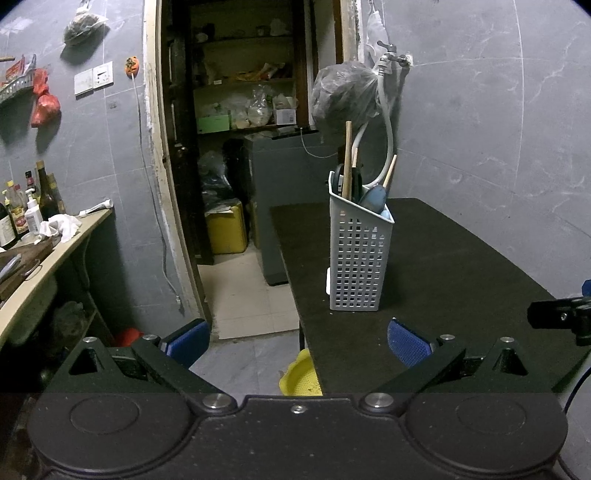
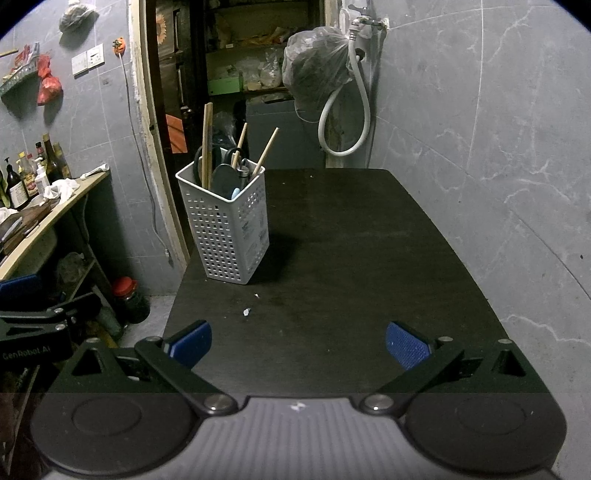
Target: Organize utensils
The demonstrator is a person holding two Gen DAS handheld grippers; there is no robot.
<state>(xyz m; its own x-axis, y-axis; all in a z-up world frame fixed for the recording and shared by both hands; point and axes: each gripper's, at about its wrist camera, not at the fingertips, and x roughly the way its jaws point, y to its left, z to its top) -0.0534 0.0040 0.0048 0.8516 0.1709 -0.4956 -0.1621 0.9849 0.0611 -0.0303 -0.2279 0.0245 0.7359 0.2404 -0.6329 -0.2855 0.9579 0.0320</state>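
Utensils stand together in your basket [image 2: 227, 225], a white plastic holder with square perforations and tapering walls, upright near the left edge of the table [image 2: 351, 258], toward its far half. From it rise pale wooden chopsticks [image 2: 207, 140], thin and straight, leaning at slightly different angles, along with black scissors [image 2: 236, 153] with looped handles and a rounded grey-blue spoon [image 2: 225, 179] bowl. The tabletop is a matt black sheet with rounded far corners, and a few white crumbs [image 2: 246, 312] lie on it between the basket and the near edge. Your left tongs [image 1: 297, 341] are spread wide with nothing between the ribbed blue pads [image 1: 408, 341]; they hang over the table's near left corner, one finger off the edge above the tiled floor, well apart from the basket. Your right tongs [image 2: 297, 341] are likewise spread wide and empty, above the near edge of the table, with the basket ahead and to their left. Behind the table a clear plastic bag [image 2: 317, 62] and a looped grey hose [image 2: 345, 110] hang from a wall tap [image 2: 369, 20].
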